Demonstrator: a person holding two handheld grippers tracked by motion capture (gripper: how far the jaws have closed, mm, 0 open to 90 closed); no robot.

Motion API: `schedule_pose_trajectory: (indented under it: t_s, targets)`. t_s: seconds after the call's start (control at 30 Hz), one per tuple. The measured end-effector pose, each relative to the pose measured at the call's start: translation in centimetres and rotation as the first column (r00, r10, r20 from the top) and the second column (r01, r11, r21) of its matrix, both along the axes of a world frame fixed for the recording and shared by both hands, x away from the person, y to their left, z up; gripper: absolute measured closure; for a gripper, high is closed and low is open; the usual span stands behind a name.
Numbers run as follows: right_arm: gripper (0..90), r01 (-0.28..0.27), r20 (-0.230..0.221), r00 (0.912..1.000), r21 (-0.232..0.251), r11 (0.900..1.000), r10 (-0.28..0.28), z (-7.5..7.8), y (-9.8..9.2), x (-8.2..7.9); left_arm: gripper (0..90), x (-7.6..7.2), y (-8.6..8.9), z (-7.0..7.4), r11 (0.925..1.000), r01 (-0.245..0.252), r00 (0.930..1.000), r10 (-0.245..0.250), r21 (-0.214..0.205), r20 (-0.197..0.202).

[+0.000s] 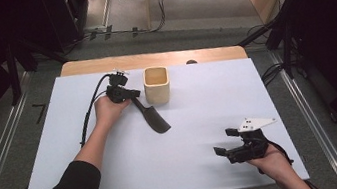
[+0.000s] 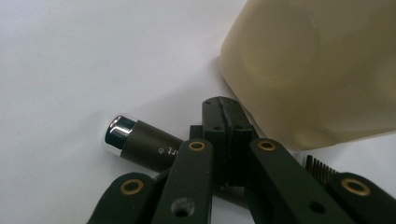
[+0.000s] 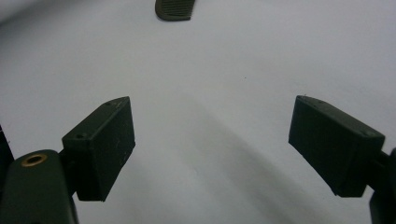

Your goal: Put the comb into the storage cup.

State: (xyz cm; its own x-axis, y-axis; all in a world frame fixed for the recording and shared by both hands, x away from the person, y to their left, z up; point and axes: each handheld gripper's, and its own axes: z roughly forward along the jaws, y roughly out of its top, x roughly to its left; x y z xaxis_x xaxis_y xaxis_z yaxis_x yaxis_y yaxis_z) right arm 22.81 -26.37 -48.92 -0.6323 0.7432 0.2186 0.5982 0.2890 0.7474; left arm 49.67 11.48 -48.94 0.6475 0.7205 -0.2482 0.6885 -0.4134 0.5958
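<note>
Left tool [image 2: 224, 140] gripping brush handle [image 2: 140, 144], tiny unreadable print

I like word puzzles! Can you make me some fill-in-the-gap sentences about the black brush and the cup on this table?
1. The left gripper is shut on the ____ of the black brush.
2. The beige cup stands ____, beside that gripper.
3. The right gripper's jaws are ____, with nothing between them.
4. Everything rests on a ____ table sheet.

Missing words: handle; upright; open; white

brush [image 1: 154, 118]: dark, chrome-capped handle, ribbed head | pose: flat on white sheet; handle end clamped | place: just beside cream cup [image 1: 157, 84]
</note>
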Motion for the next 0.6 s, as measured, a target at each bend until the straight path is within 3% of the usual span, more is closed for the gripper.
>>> schedule_pose_trajectory:
  t_s: [0.37, 0.6]
  targets:
    - [12.8, 0.001, -0.001, 1.0, -0.001, 1.0, -0.001, 0.0, 0.0, 0.0, 90.0, -0.9, -0.1, 0.0, 0.9985, 0.04, 0.9992, -0.04, 0.037, -0.005]
    - [12.9, -0.002, -0.001, 1.0, -0.006, 1.0, 0.002, 0.0, 0.0, 0.0, 90.0, -1.6, 0.2, 0.1, 0.9971, 0.065, 0.9979, -0.065, 0.039, -0.005]
